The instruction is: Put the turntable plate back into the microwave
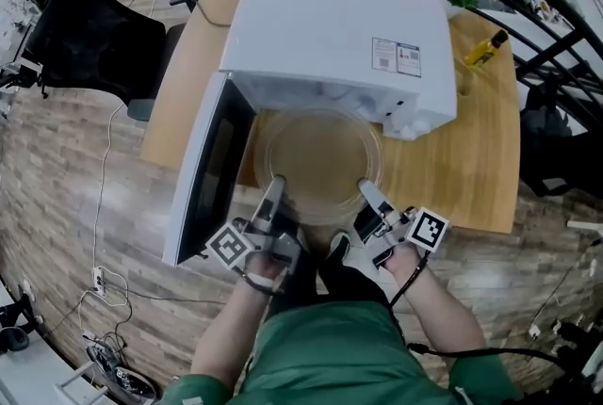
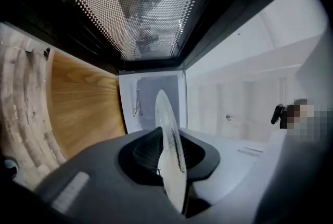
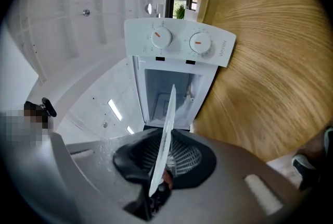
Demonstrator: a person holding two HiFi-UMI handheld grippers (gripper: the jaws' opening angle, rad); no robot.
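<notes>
The round clear-glass turntable plate [image 1: 320, 163] is pinched at its near rim by the left tool [image 1: 275, 186] and right tool [image 1: 367, 191]. It lies flat just ahead of them, seemingly at the mouth of the boxy white microwave [image 1: 330, 36] on the wood-grain tabletop [image 1: 462, 168].

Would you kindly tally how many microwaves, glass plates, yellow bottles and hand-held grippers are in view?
microwave: 1
glass turntable plate: 1
yellow bottle: 1
hand-held grippers: 2, the left hand-held gripper and the right hand-held gripper, each shut on the plate's rim
Total: 5
</notes>
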